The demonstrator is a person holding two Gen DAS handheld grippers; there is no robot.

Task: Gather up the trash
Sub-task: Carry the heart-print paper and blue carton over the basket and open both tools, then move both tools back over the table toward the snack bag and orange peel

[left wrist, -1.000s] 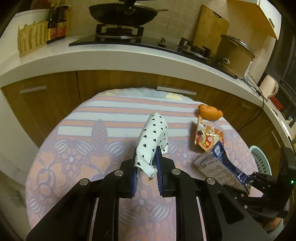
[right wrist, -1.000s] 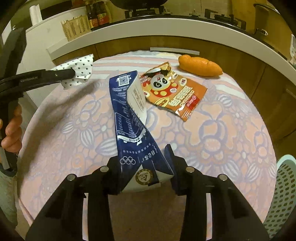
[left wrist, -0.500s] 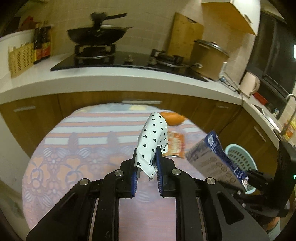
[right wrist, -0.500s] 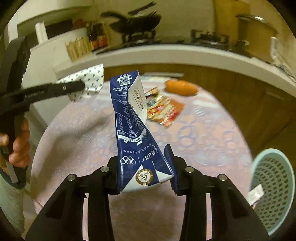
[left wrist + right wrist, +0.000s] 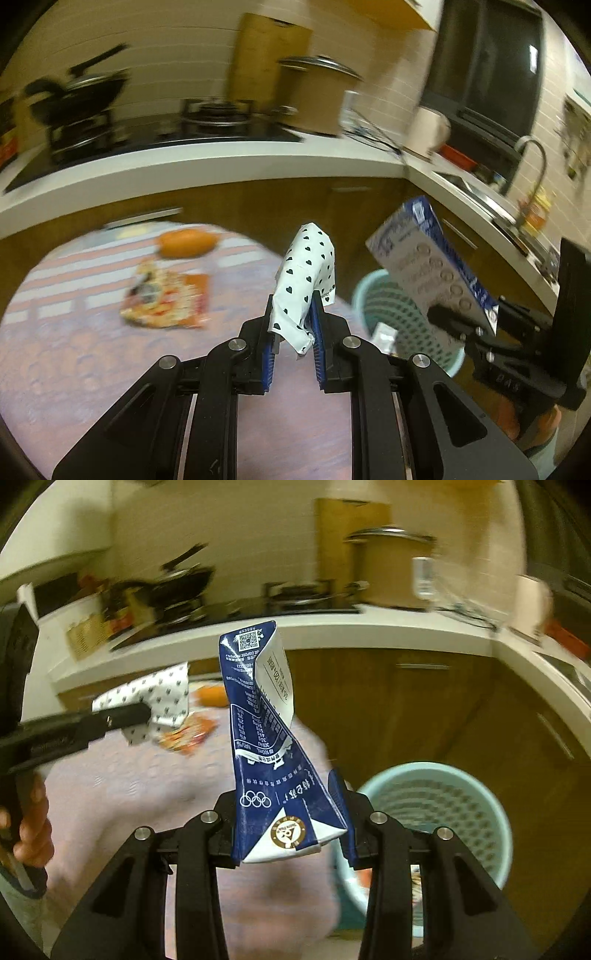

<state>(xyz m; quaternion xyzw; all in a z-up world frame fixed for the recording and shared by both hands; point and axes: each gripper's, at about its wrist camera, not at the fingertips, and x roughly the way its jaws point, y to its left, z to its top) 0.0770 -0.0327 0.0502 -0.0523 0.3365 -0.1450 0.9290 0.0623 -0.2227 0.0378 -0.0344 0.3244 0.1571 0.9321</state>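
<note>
Trash aloft: left gripper clamped on spotted wrapper, right gripper on carton.

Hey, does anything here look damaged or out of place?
Yes. The blue milk carton clamped in the right gripper is crushed and twisted. On the table, an opened snack wrapper lies crumpled beside an orange bread roll. Both views are motion-blurred.

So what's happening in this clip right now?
A person is clearing trash off a table. The left tongs are shut on a heart-print wrapper, and the right tongs grip a flattened blue carton. A mint wastebasket stands beside the table. An orange snack packet and an orange bun-like item remain on the tablecloth.
</note>
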